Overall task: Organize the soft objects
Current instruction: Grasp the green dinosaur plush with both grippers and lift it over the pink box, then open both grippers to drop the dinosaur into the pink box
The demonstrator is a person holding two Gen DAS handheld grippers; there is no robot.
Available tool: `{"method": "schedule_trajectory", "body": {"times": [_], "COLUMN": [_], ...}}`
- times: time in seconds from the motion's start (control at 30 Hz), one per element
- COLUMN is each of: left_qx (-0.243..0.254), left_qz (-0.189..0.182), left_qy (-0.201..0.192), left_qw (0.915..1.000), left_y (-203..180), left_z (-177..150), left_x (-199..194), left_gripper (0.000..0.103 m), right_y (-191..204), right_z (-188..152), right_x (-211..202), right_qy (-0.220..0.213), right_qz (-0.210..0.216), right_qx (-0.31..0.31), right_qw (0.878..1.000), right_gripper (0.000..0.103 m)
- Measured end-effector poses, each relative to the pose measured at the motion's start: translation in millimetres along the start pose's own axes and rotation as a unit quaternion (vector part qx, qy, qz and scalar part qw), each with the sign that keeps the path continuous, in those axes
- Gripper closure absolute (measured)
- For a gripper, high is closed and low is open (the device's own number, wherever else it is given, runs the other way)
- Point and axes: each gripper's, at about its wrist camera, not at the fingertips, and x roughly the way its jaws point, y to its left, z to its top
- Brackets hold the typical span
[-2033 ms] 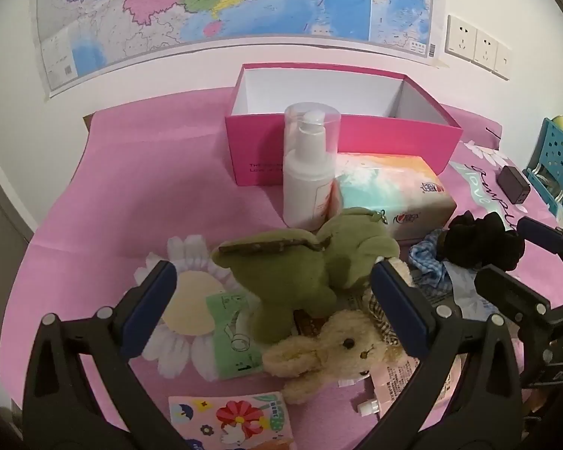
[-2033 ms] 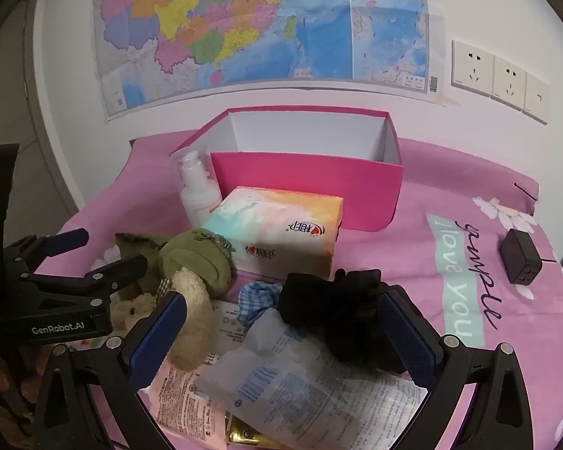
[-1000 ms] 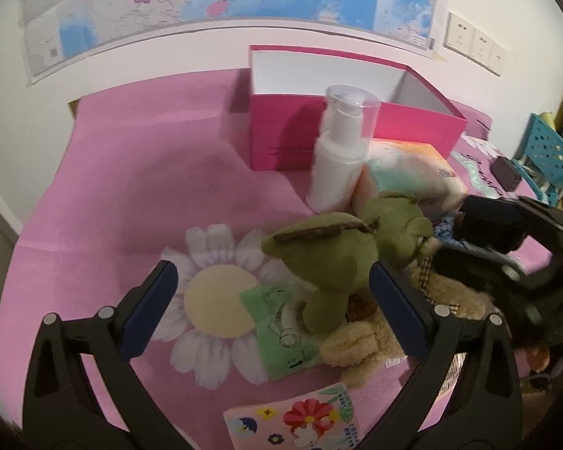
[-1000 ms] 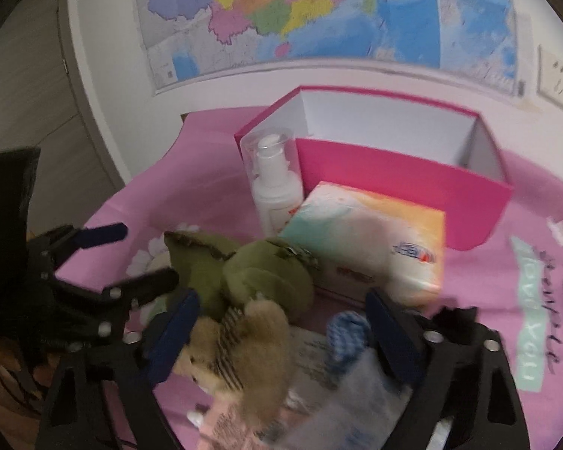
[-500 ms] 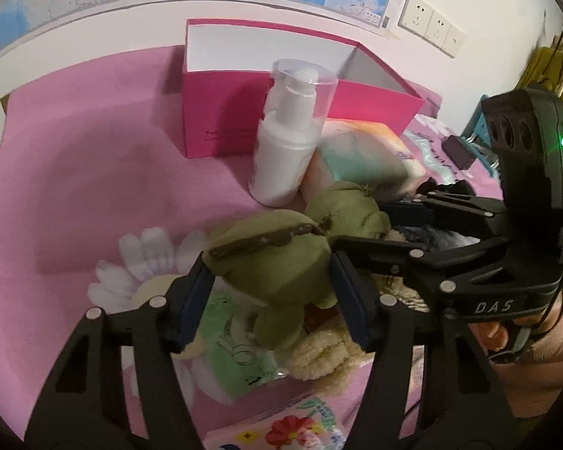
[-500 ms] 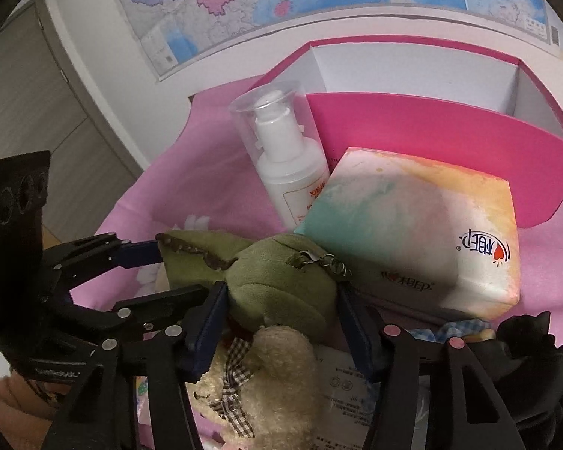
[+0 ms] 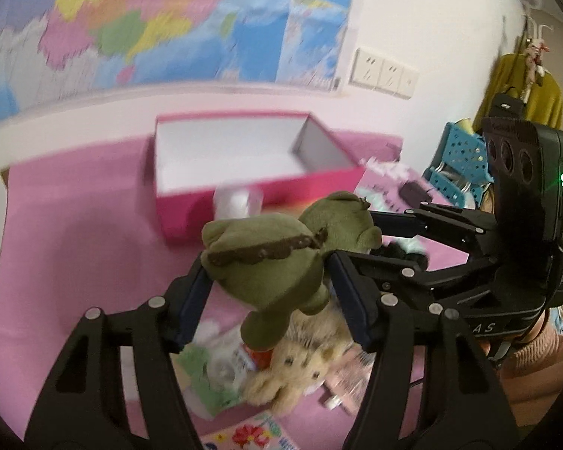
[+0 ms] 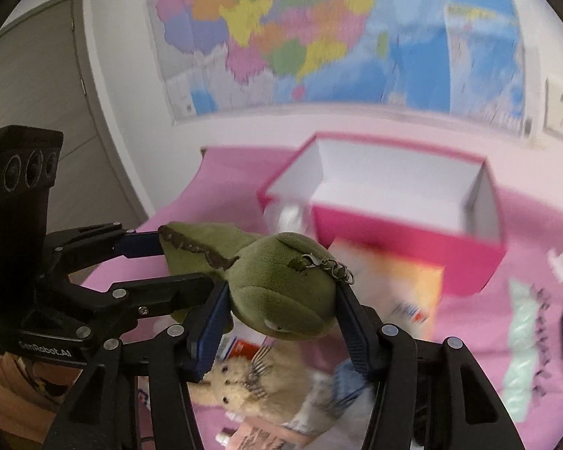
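- Pink bedspread (image 7: 75,255): the supporting surface.
- Open pink box (image 8: 405,232): landmark, resting on it.
- Beige plush bear (image 8: 244,378): in front of the box.
- Tissue pack (image 8: 405,281): just before the box's front wall.

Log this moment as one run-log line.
left tool: shut on green plush toy | right tool: shut on same toy | toy: off the bedspread | pink box: empty

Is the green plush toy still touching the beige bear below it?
Cannot tell. In the left wrist view the green plush toy's leg overlaps the beige bear; no gap or contact shows plainly.
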Motion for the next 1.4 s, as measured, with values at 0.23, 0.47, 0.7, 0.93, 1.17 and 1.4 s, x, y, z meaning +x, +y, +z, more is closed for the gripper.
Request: {"method": "schedule_trajectory", "body": {"times": [0.23, 0.47, 0.7, 0.93, 1.17, 1.4], "left_qx": [0.028, 0.016, -0.010, -0.037, -0.062, -0.056], "left_qz": [0.002, 0.005, 0.004, 0.008, 0.054, 0.066], "left_qy": [-0.039, -0.021, 0.020, 0.060, 0.068, -0.001], "left_qw": [0.9988, 0.9996, 0.9997, 0.9975, 0.9943, 0.9963], "left_y": [-4, 17, 45, 67, 82, 71], "left_z": [70, 109, 116, 110, 105, 99], "left_x": [6, 49, 100, 136, 146, 89], "left_gripper": [0.038, 0.038, 0.039, 0.039, 0.039, 0.039], "right_y": [-28, -66, -96, -111, -113, -104], "right_z": [56, 86, 88, 81, 75, 71], "right_x": [-6, 35, 91, 133, 142, 83], "right_qy": [-0.053, -0.039, 0.009, 0.058, 0.075, 0.045], "right_qz": [-0.008, -0.007, 0.004, 0.004, -0.022, -0.008], "right_qx": [0.009, 0.035, 0.068, 0.089, 0.083, 0.074], "right_qw": [0.999, 0.999, 0.998, 0.994, 0.993, 0.996], "right_gripper": [0.046, 0.046, 0.046, 0.045, 0.042, 0.041]}}
